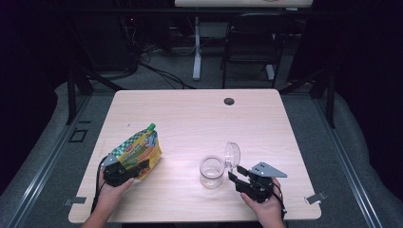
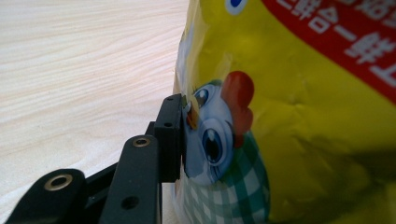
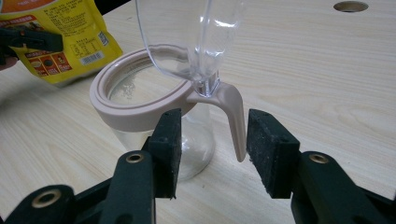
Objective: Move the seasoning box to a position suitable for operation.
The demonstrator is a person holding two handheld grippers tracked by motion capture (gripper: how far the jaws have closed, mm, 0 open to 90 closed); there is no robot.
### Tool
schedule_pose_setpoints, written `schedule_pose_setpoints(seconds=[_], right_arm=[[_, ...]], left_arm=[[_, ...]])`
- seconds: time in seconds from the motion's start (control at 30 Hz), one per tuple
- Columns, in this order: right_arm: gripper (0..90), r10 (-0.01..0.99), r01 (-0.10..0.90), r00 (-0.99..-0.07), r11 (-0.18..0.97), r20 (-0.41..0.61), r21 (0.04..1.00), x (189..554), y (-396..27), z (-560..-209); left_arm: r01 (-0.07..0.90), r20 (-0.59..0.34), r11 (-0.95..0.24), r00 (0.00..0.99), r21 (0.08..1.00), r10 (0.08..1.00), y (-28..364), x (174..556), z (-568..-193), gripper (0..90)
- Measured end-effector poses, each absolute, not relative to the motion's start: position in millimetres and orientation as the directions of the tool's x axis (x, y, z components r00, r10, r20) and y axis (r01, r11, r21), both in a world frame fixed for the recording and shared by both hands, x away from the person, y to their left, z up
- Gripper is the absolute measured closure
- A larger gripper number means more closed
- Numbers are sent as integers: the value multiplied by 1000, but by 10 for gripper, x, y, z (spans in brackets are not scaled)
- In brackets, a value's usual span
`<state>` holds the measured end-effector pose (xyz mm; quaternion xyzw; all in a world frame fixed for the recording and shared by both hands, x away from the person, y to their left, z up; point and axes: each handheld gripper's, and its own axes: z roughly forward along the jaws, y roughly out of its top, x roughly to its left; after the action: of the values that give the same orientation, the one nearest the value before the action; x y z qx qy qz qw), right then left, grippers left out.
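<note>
Landmark: the clear jar [image 1: 211,172], standing near your edge of the table [image 1: 199,114], its lid [image 1: 232,155] hinged upright on the side facing your right gripper [image 1: 233,174].

Left of the jar, well apart from it, your left gripper [image 1: 139,167] holds the yellow spouted pouch [image 1: 140,149] by its lower end; in the left gripper view one pad [image 2: 170,135] presses into the printed film [image 2: 289,116], and the other jaw is hidden behind the pouch; the green cap [image 1: 151,127] points up and away from you, and the cap looks to be on.

Just right of the jar, your right gripper stands at a middling width with nothing clamped; in the right gripper view the beige lid tab [image 3: 233,116] hangs between the pads, touching neither, and the beige rim [image 3: 135,112] lies ahead of the left pad [image 3: 168,140].

Step in hand, as judged: the jar is opened and steadied, the pouch gripped for filling; the jar looks nearly empty.

Next move calls for: closing on the tab or the jar to hold it firm; carrying the pouch over to the rim, spout lowest; the cap must come off first, and squeezing the soft film too hard risks a spill.
</note>
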<state>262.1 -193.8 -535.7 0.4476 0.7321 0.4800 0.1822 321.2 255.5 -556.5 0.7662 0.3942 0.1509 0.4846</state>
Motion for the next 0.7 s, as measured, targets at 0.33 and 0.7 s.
schedule_pose_setpoints(seconds=[0.33,0.7], right_arm=[[550,831,480,-531,136,164,867,2619,-1940,-5355],[549,832,477,-530,133,164,869,2622,-1947,-5355]], left_arm=[[421,-91,-276,670,864,737,2464,3097,-5451,629],[393,-32,-330,683,858,730,2382,3021,-5384,630]])
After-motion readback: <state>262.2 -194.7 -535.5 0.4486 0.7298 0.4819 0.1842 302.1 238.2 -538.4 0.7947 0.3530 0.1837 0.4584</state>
